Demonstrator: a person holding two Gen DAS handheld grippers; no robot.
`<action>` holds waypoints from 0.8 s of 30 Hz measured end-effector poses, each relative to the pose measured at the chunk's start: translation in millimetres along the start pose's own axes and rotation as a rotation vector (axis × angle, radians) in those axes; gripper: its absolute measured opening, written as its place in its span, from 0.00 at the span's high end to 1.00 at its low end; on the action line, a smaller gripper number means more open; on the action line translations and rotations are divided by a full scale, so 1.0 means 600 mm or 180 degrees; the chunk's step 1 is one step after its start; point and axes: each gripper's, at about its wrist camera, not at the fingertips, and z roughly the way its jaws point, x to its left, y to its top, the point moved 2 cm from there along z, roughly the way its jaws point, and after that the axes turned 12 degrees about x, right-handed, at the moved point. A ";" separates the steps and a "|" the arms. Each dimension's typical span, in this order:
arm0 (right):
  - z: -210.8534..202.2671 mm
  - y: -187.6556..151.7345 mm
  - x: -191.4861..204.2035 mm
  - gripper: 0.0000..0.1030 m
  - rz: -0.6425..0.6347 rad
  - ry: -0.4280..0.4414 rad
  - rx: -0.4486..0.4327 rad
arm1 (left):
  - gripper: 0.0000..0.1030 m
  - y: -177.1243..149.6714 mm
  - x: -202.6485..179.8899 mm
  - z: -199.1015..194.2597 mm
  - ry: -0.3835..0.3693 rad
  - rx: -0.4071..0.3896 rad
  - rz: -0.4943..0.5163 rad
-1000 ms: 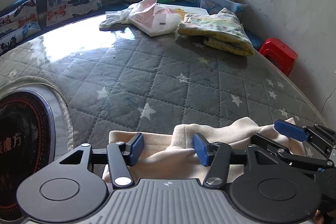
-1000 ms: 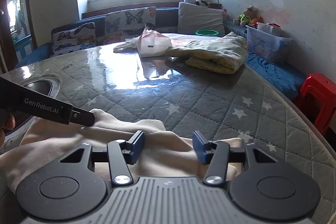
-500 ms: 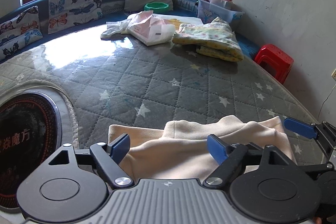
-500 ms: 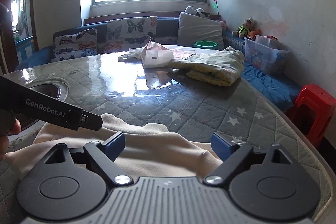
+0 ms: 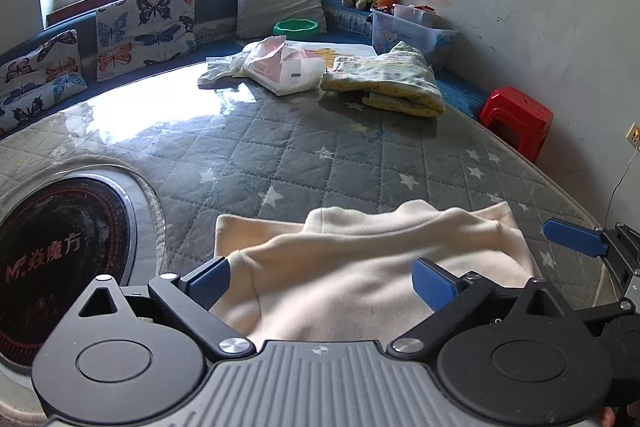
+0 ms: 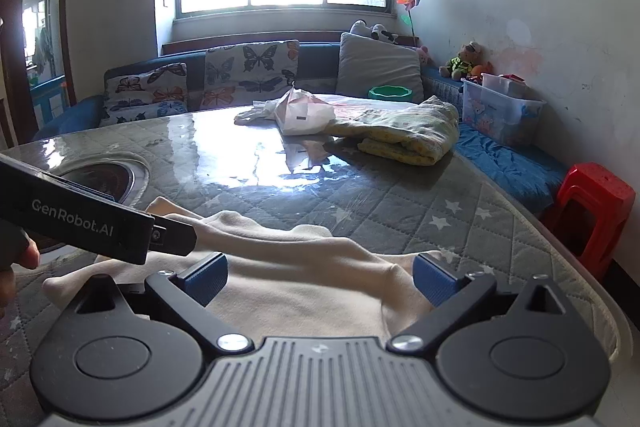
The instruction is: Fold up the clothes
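Lying near the front edge of the round quilted table, the cream top sits folded over, with both claws above it. The left gripper and the right gripper are both opening wide, and the cloth lies under the blue pads but is not pinched, as far as the bent view shows. Far across the table, by its back edge, rest a yellow folded blanket and a white bag.
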 end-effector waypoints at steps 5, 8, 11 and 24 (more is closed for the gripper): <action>-0.014 -0.013 0.010 0.01 -0.0040 0.0011 -0.0003 | 0.00 -0.014 0.002 -0.011 -0.0001 -0.0014 -0.0027; -0.023 -0.020 0.016 0.00 -0.0065 0.0029 -0.0010 | 0.00 -0.022 0.003 -0.018 -0.0006 -0.0019 -0.0037; -0.032 -0.026 0.024 0.00 -0.0103 0.0045 -0.0015 | 0.00 -0.031 0.004 -0.026 -0.0009 -0.0025 -0.0052; -0.049 -0.064 0.034 0.00 -0.0130 0.0057 0.0077 | 0.00 -0.062 -0.004 -0.039 0.0024 -0.0013 -0.0011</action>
